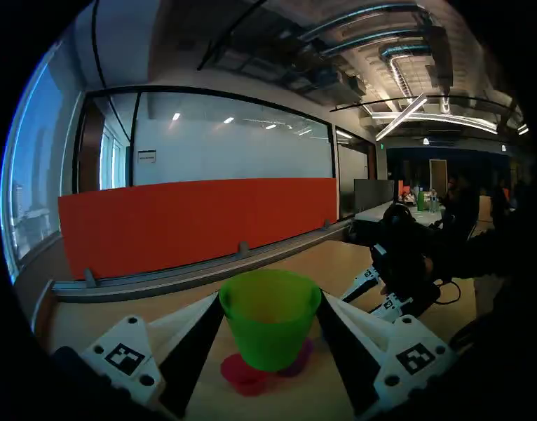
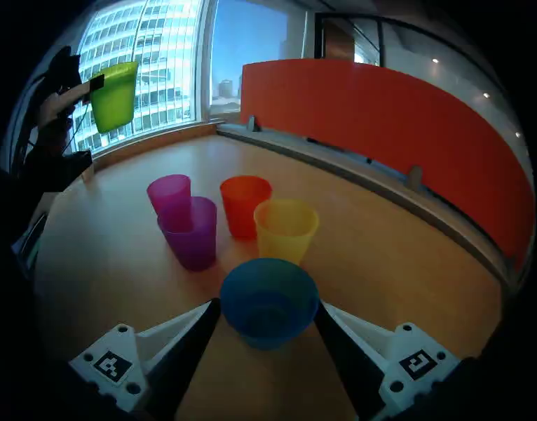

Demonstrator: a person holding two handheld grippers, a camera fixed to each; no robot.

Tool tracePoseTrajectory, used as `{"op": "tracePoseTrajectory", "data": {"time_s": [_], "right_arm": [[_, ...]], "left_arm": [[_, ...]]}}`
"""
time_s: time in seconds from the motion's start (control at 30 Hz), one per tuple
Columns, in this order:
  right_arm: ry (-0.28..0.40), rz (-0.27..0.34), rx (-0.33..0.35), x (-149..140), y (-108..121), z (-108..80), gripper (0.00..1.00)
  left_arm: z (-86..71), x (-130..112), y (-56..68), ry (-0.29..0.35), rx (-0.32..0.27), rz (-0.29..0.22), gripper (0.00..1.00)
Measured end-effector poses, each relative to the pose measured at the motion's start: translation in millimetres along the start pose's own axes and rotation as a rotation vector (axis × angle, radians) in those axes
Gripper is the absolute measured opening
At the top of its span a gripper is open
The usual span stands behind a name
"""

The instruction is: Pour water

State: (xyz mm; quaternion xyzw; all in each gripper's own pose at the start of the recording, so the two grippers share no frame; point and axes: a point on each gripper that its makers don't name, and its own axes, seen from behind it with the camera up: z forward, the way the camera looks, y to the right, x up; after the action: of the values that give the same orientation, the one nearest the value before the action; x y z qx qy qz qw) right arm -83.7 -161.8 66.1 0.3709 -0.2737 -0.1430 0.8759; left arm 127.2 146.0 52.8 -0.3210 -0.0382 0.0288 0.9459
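L gripper (image 1: 268, 305) jaws clamped green cup (image 1: 270, 330), upright, lifted above table (image 1: 338, 261). R gripper (image 2: 267, 314) jaws gripped blue cup (image 2: 268, 295); purple cup (image 2: 193, 238) & yellow cup (image 2: 286, 228) stood just beyond, approx mid-table.

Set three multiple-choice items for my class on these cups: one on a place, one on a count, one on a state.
1. Where is the green cup? A on the table; B raised in the left gripper; C stacked in another cup.
2. How many cups stand on the table beyond the blue cup? A two; B four; C six.
3. The blue cup is: A upright; B on its side; C upside down.
Answers: 1 B, fingers hold it in the air. 2 B, pink, purple, orange, yellow. 3 A, its mouth faces up.
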Motion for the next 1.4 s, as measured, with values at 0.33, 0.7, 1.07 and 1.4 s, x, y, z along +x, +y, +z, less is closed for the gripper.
{"op": "tracePoseTrajectory", "data": {"time_s": [0.33,0.7,1.07,1.4], "right_arm": [[-0.007,-0.005,-0.011,-1,1,5.3,0.95],[0.016,0.023,-0.001,3,2,3.5,0.91],[0.09,0.015,-0.018,24,3,-20.0,0.91],[0.174,0.02,-0.029,59,-2,-53.5,0.91]], "left_arm": [[-1.6,-3,-3.3,-0.007,0.007,0.004,0.89],[-0.8,-6,-3.4,-0.013,0.006,0.006,0.89],[0.6,-7,-0.8,-0.008,0.004,-0.006,0.89],[0.8,-14,5.3,-0.015,-0.003,-0.008,0.89]]}}
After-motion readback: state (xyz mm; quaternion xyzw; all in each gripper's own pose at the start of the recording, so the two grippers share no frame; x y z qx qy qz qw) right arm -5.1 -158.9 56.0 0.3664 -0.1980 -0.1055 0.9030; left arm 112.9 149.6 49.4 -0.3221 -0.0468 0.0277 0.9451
